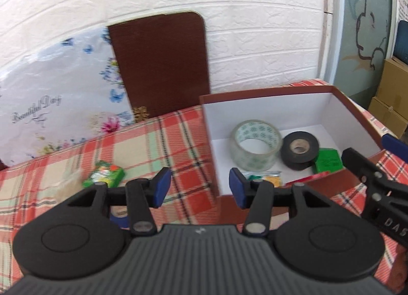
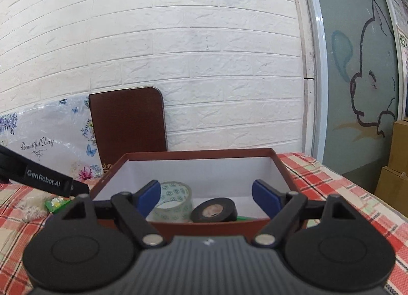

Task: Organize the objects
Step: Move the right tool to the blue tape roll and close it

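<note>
A: Left claw (image 1: 200, 187): spread about halfway, nothing between the blue pads; hanging above the red checked tablecloth (image 1: 183, 147), just beside the left outer wall of the red-brown cardboard box with white inside (image 1: 255, 106).

B: And the right claw (image 2: 206, 195)?

A: Spread wide and empty also; pointing over the near wall of the box, toward the clear roll of tape with green print (image 1: 255, 144) and the black roll of tape (image 1: 299, 150), both inside already.

B: Left outside, then?

A: Small green printed packet (image 1: 103, 176), flat on the cloth, to the left of the left claw and a little ahead of its left finger; long axis slanted, from near-left to far-right. Also a blue roll of tape (image 1: 121, 217), half hidden under that same finger, very close to the claw body; hard to tell whether flat or on edge.

B: Nearer hand?

A: Left one, clearly; right one well apart, at the near right side of the box. Probably next: swing leftward; turn the wrist to bring the pads across the short side of the packet, not along the long one; then carry rightward over the wall.

B: Risk?

A: Perhaps pushing the packet away instead of pinching it; thin thing, low on soft cloth.
</note>
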The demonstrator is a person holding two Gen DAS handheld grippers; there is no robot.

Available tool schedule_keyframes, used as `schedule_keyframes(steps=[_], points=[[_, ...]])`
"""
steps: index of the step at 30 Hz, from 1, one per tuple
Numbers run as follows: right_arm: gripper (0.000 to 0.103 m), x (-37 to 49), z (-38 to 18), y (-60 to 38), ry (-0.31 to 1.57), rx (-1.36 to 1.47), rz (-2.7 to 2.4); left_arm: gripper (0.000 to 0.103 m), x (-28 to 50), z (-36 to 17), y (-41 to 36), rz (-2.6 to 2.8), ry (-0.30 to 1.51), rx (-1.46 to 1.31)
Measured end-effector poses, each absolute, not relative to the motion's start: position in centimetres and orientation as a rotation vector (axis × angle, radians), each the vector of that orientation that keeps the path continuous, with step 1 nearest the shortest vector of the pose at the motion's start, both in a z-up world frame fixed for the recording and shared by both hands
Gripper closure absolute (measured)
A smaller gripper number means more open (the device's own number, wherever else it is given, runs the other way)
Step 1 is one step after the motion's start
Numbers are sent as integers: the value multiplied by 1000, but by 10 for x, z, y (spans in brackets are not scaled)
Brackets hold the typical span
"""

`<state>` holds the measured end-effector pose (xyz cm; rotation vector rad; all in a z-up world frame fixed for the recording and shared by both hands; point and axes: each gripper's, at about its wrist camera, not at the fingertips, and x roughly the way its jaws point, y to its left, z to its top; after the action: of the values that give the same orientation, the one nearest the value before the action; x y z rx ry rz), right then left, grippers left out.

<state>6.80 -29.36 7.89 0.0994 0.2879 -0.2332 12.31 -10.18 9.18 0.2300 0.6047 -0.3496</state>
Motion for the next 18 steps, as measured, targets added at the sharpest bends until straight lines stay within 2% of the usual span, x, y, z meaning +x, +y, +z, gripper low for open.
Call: schedule_keyframes(steps=[9, 12, 18], points=[[22, 72, 99, -216, 290, 3, -62, 50, 133, 84, -24, -236, 613, 155], [22, 78, 102, -193, 293, -23, -8, 42, 136, 78, 2, -194, 612, 131], [24, 93, 90, -154, 367, -27, 102, 39, 147, 44, 71, -75, 637, 46]])
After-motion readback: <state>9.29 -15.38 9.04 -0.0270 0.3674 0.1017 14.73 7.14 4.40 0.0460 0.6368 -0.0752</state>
